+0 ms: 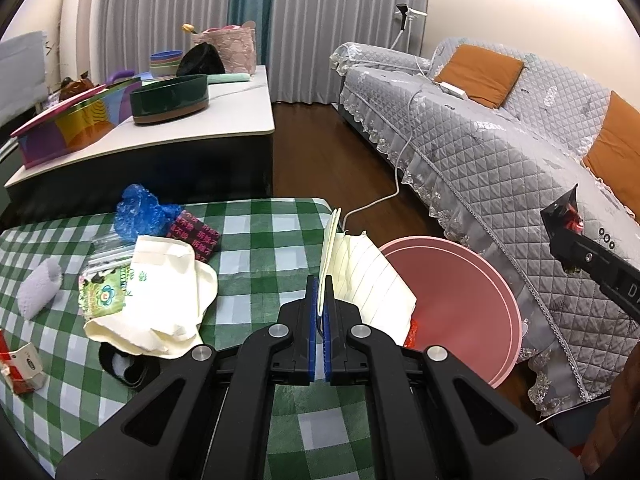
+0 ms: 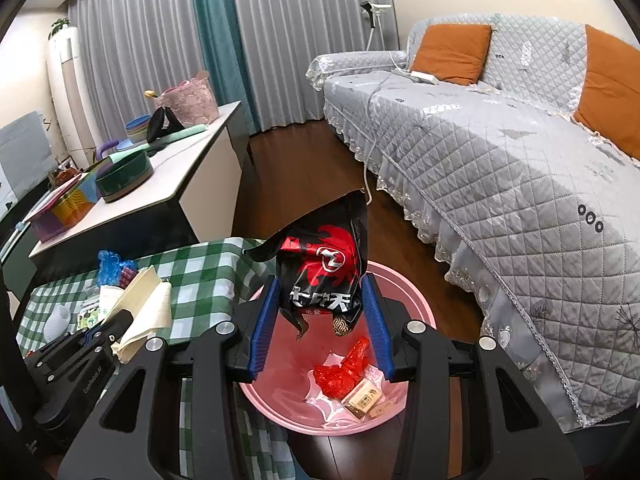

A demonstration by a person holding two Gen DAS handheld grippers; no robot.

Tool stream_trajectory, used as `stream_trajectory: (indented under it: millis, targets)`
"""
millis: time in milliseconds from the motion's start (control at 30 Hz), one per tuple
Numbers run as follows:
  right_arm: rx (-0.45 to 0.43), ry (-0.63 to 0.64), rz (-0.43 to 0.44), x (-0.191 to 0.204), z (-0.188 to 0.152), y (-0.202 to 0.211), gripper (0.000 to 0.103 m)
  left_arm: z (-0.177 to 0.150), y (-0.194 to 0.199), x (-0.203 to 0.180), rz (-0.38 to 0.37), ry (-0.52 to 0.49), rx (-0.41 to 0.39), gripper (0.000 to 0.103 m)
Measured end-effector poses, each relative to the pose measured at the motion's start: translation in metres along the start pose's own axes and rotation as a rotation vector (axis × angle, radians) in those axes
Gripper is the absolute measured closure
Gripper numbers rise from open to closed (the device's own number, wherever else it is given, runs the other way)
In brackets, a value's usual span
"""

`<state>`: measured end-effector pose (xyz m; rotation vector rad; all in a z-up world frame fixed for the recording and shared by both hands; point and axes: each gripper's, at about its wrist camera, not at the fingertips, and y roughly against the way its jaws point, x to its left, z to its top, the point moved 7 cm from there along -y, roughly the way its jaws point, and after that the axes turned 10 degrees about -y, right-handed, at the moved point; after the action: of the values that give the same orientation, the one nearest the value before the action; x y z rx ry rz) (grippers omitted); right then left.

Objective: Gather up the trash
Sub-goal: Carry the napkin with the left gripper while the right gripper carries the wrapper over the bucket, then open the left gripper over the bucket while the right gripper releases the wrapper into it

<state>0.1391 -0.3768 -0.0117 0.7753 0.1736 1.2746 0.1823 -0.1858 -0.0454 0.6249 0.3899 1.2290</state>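
My left gripper [image 1: 320, 296] is shut on a sheet of lined cream paper [image 1: 360, 276] and holds it at the table's right edge, beside the pink bin [image 1: 472, 292]. It also shows in the right wrist view [image 2: 100, 334] with the paper [image 2: 146, 308]. My right gripper [image 2: 322, 312] stands open around a black and red snack bag [image 2: 324, 264] directly above the pink bin [image 2: 276, 404]; the bag sits between the blue pads, and whether they touch it I cannot tell. The bin holds a red wrapper [image 2: 346, 368] and a small gold packet [image 2: 360, 396].
On the green checked tablecloth [image 1: 256, 236] lie a cream paper bag [image 1: 160, 300], a blue plastic bag [image 1: 140, 212], a dark patterned packet [image 1: 194, 236], a grey fuzzy thing [image 1: 40, 288], a cigarette pack [image 1: 24, 364]. A grey sofa [image 1: 500, 168] stands right, a white table [image 1: 200, 116] behind.
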Motion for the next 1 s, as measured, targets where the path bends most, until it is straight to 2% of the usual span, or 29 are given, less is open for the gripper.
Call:
stream_trajectory:
  millis: [400,700,733,767,833,1000]
  targets:
    - [0.023,0.004,-0.023,-0.005,-0.006,-0.011,0.061,0.003,-0.021,-0.026,-0.062,-0.035,0.012,0.101]
    - [0.034,-0.017,-0.047,-0.014,-0.004,-0.017,0.058,0.008,-0.038,-0.054,-0.137,-0.081,0.032,0.101]
    - [0.037,-0.023,-0.053,-0.016,-0.004,-0.018,0.055,0.008,-0.040,-0.058,-0.154,-0.087,0.036,0.100]
    - [0.038,-0.029,-0.061,-0.019,-0.004,-0.019,0.044,0.009,-0.042,-0.062,-0.168,-0.092,0.038,0.098]
    - [0.037,-0.037,-0.065,-0.021,-0.003,-0.020,0.043,0.010,-0.042,-0.065,-0.179,-0.098,0.031,0.083]
    - [0.034,-0.043,-0.071,-0.025,-0.001,-0.020,0.043,0.010,-0.039,-0.065,-0.179,-0.101,0.026,0.081]
